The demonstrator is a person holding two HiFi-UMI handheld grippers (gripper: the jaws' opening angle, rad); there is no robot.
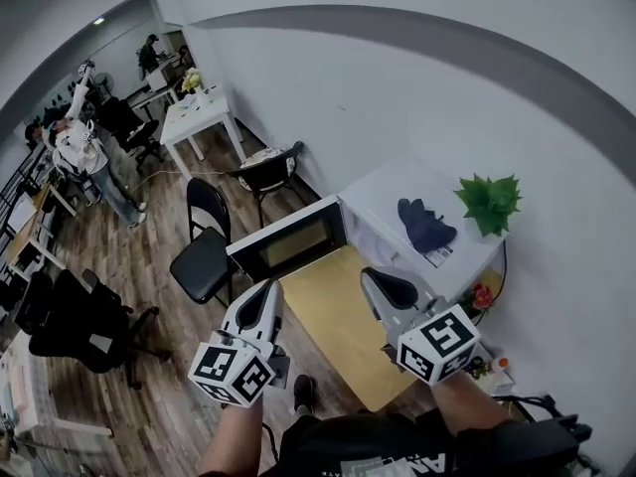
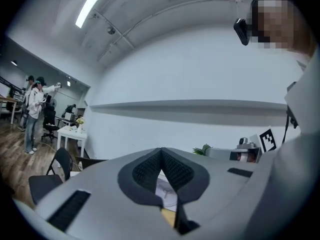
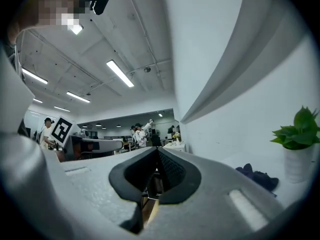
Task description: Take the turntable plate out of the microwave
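The white microwave [image 1: 383, 192] stands at the far end of a wooden table [image 1: 343, 331], and its door [image 1: 290, 241] with the dark window is swung open to the left. From this angle its inside is hidden, so no turntable plate shows. My left gripper [image 1: 266, 288] is held over the table's left edge, in front of the open door. My right gripper [image 1: 383, 281] hangs just in front of the microwave's opening. Both are shut with nothing between the pads. In the left gripper view the left gripper [image 2: 161, 151] has its pads pressed together, as has the right gripper [image 3: 156, 151] in the right gripper view.
A dark cloth [image 1: 425, 225] and a green potted plant [image 1: 489, 204] sit on top of the microwave. Black chairs [image 1: 204, 251] stand left of the table and the wall runs behind. People [image 1: 84, 152] stand far off at the left by a white table [image 1: 199, 117].
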